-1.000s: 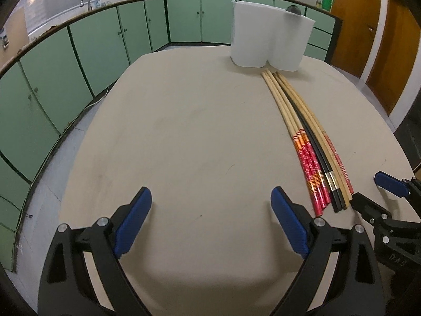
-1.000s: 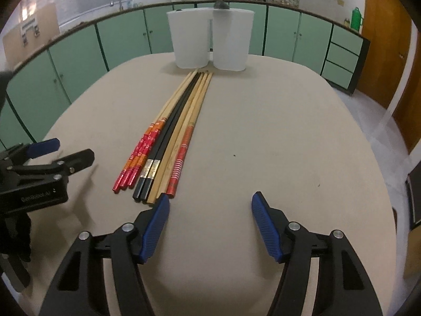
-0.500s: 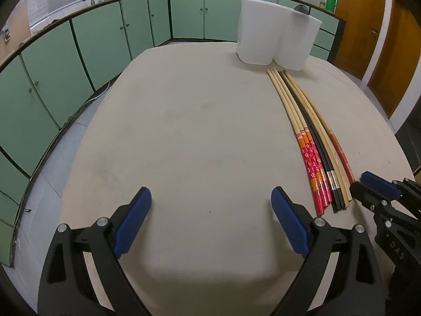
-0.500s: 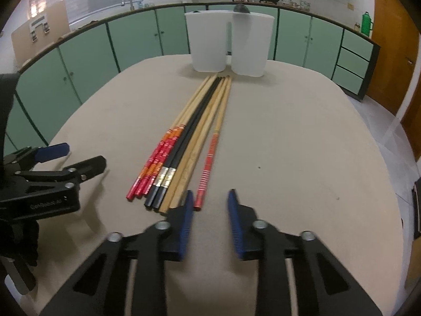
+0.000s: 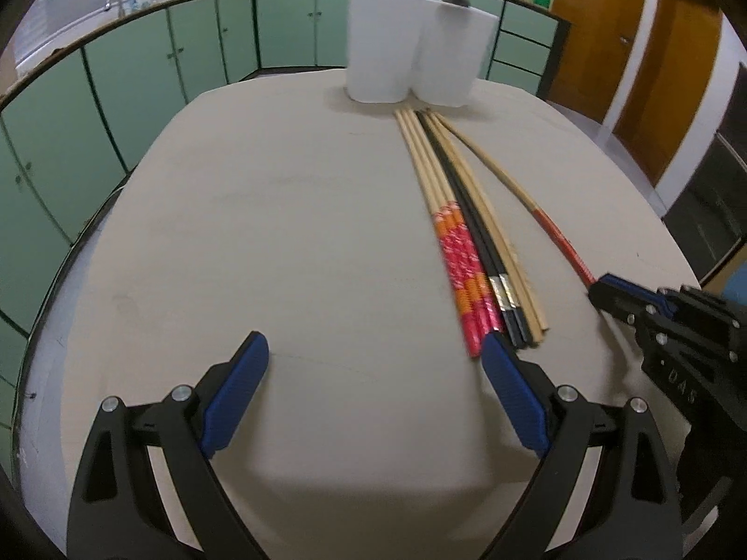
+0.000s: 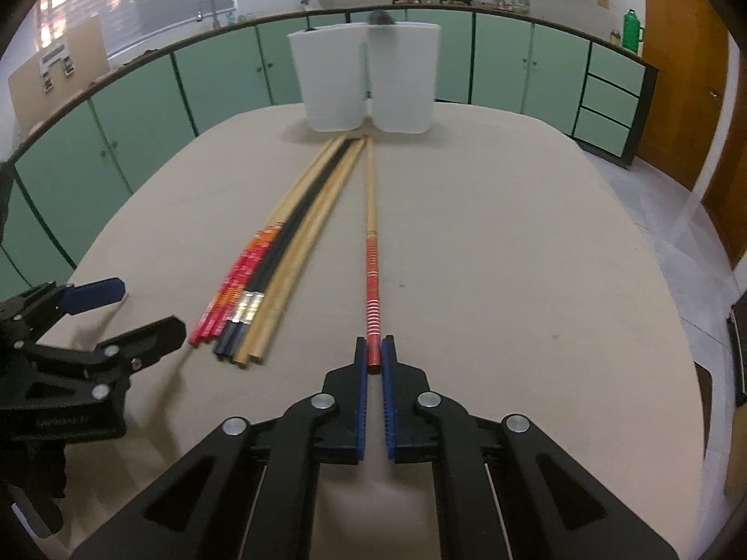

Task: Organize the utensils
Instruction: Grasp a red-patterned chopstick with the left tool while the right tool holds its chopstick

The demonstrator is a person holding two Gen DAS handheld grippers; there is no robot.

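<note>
Your left gripper point(image 5: 373, 373) hovers over the beige surface point(image 5: 280, 233) with its fingers spread wide, holding nothing. Its body carries small lettering too blurred to read from the right wrist view. Just right of it lies the bundle of chopsticks point(image 6: 275, 261), with red-patterned, black and plain wooden ones side by side. Your right gripper point(image 6: 373, 359) pinches the red-banded end of one chopstick point(image 6: 371, 242), angled apart from the bundle. Beyond the tips stand two white containers point(image 6: 364, 84); their contents are hidden, apart from a dark object at one rim.
</note>
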